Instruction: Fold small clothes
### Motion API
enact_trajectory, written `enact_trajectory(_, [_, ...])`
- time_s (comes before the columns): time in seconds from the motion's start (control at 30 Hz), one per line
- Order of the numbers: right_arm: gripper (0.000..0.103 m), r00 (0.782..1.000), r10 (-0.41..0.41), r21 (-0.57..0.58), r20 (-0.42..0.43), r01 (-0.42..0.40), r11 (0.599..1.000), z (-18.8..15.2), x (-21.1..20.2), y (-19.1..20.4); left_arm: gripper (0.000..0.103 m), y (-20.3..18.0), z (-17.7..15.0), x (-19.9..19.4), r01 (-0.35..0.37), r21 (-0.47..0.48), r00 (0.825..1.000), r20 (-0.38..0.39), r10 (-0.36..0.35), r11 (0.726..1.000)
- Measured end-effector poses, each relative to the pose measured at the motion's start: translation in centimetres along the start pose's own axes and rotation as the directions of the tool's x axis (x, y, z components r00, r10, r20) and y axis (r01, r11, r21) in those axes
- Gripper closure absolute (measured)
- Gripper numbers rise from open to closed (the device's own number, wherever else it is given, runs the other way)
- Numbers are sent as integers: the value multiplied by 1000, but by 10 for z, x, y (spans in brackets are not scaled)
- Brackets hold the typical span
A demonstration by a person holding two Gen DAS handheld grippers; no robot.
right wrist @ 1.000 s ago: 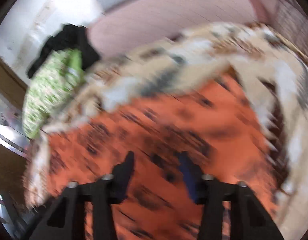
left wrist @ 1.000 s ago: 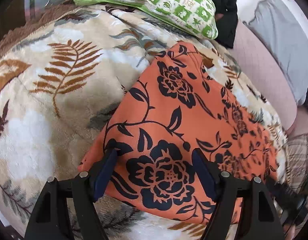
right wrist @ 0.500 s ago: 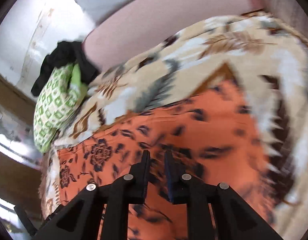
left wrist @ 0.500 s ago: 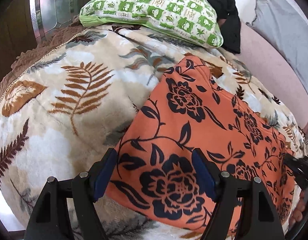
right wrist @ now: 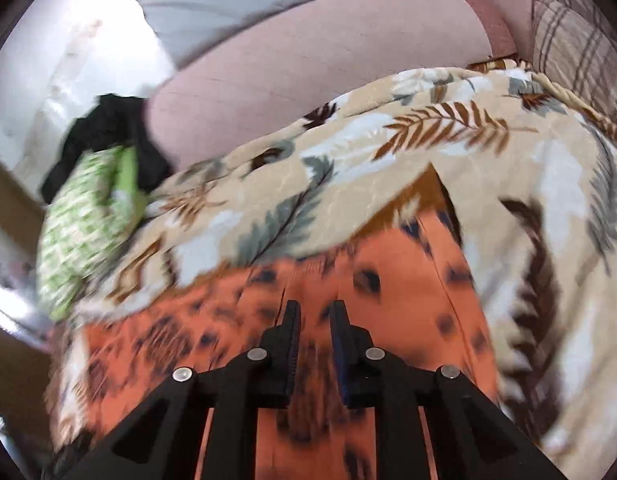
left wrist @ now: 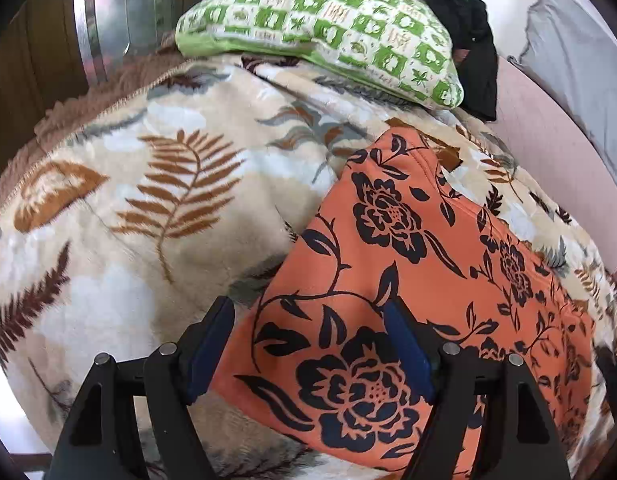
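An orange garment point(left wrist: 408, 280) printed with black flowers and vines lay flat on a leaf-patterned blanket point(left wrist: 148, 208), filling the lower right of the left wrist view and the lower middle of the right wrist view. No brand, label or readable writing showed on it or anywhere else; the only markings were prints.

The left gripper point(left wrist: 308, 352) hung over the garment's near corner with its jaws spread wide and released, the cloth lying under the gap and not pinched.

The right gripper point(right wrist: 314, 332) sat at the bottom centre of its blurred view, its jaws drawn in to a narrow gap after closing within the last second. Orange cloth showed between them, but the blur hid whether the pads pressed it.

A green-and-white checked pillow point(left wrist: 320, 32) rested on the blanket at the upper middle of the left view, with a black cloth point(left wrist: 464, 40) bunched behind it at the upper right. A pink cushion point(right wrist: 316, 64) lay beyond the blanket, across the top of the right view.
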State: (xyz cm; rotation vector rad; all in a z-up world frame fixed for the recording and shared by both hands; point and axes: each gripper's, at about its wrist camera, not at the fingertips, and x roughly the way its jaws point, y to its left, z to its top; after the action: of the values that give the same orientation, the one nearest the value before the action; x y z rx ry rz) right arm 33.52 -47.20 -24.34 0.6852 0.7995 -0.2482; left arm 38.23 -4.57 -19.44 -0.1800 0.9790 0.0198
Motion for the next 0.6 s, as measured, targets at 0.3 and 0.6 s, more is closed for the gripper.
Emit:
enact_trajectory(0.3, [85,985,-64,-41,-161,58,997,-110,-31,-26,22,16,-16,26,-39,73,994,-95,46,997])
enact_trajectory(0.6, [85,992,89,-59,-86,-94,994,-116,-53,3,22,15,-25,-29,4,68,1000,24,-6,998])
